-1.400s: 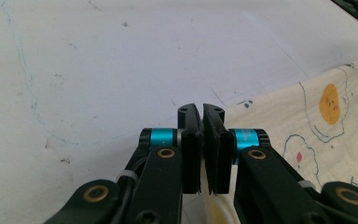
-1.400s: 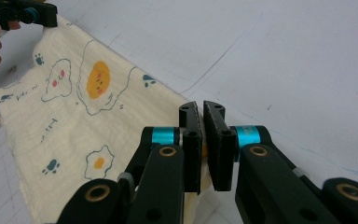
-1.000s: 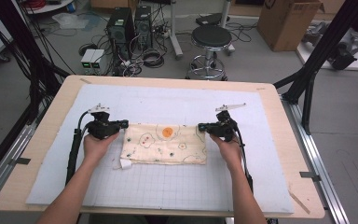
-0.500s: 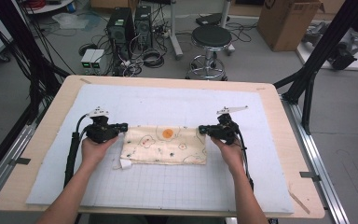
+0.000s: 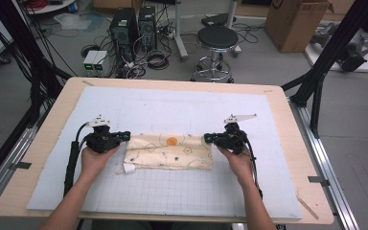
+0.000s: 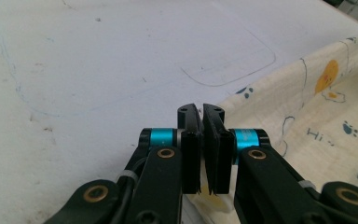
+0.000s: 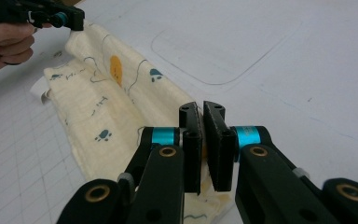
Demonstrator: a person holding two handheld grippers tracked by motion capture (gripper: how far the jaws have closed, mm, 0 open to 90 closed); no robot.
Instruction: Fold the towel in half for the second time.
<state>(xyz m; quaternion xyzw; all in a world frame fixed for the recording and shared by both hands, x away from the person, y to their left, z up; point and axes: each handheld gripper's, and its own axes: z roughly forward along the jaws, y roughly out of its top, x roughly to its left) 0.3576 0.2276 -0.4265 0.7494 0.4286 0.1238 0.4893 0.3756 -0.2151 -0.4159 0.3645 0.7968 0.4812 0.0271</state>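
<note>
Jaws of the left gripper (image 5: 124, 137) are pinched tight on the cloth's (image 5: 170, 151) left top corner; the right gripper (image 5: 208, 139) is clamped the same way on its right top corner. Cloth lies folded on the mat (image 5: 172, 108), stretched between the two. Beyond the cloth's far edge the mat is bare to the table (image 5: 287, 115) rim; nearer the person a wide gridded strip lies free

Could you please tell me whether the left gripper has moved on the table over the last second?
No. The left gripper sits at the same spot beside the cloth, judged against the mat's left edge.
</note>
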